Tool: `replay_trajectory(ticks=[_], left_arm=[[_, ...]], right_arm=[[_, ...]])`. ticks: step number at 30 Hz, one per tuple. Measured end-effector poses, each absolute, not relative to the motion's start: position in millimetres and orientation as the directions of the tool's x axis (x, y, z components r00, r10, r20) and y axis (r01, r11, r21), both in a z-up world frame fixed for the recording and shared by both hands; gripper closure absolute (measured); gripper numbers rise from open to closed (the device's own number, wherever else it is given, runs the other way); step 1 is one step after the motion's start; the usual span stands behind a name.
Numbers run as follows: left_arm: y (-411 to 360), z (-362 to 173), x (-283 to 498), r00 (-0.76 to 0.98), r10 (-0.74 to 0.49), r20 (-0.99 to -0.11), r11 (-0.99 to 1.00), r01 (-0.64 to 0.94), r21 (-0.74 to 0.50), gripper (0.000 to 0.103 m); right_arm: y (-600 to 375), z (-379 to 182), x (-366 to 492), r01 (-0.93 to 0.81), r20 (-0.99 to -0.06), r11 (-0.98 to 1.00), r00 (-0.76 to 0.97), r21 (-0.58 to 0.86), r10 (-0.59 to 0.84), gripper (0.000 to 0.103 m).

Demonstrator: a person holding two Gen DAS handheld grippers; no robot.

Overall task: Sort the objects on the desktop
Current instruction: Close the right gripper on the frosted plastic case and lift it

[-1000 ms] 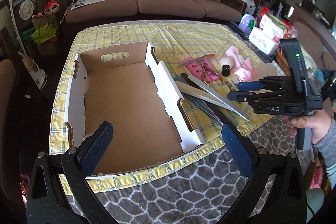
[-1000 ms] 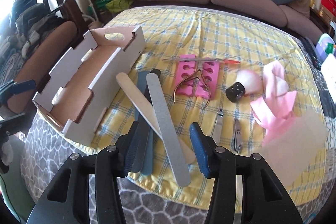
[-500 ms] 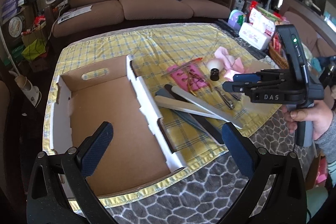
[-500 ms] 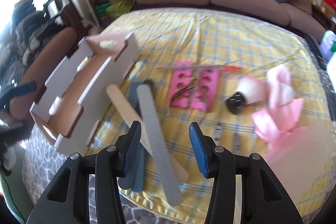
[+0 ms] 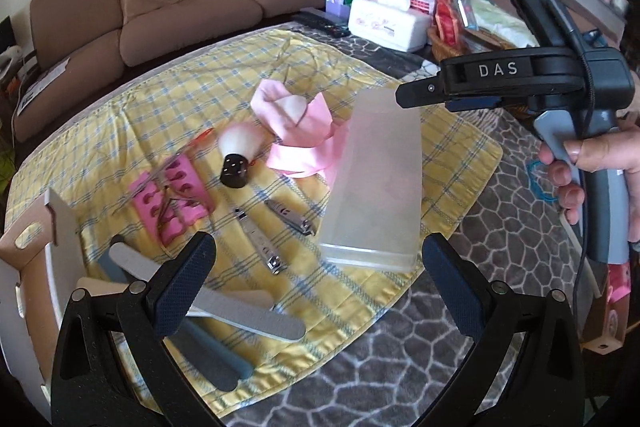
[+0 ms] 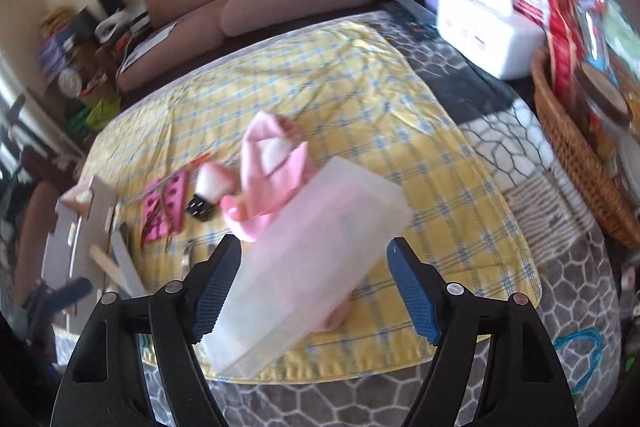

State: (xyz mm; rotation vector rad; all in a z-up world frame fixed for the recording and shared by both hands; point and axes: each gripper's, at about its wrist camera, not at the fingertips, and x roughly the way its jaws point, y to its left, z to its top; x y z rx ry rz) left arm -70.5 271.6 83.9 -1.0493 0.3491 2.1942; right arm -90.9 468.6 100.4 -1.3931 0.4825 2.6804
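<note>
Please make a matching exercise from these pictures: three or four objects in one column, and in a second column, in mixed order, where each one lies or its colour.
Objects:
1. toe separators
2. brush
3. translucent box
4. nail clippers

Descriptions:
A. frosted, lies partly over the pink cloth
B. bright pink foam with holes
C. shiny metal, lies on the yellow cloth
D. white bristles, black base

Pairs: 1-B, 2-D, 3-A, 4-C
</note>
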Motion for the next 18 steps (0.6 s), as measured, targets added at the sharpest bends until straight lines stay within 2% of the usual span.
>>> replay_trajectory(ticks=[5,9,18], left_arm=[[290,68,-89,-0.368,0.51,-0.778,-0.706,-0.696,-0.134,0.0],[298,55,-90,-0.354,0.513,-0.782,-0.697,-0.704,-0.139,0.0],[310,43,-84,-0.361,0.499,-0.787,-0.696,-0.709,-0.116,0.0]], right_arm=[[505,78,-97,-0.289,-0.788,-0.875,-0.597,0.387,-0.151,0.024],[530,56,-101,-0.346,-0.749,-0.772,-0.617,0.533,-0.241,0.024],[542,30,-107,-0.354,-0.692,-0.677,-0.645,0.646,-0.323,0.024]])
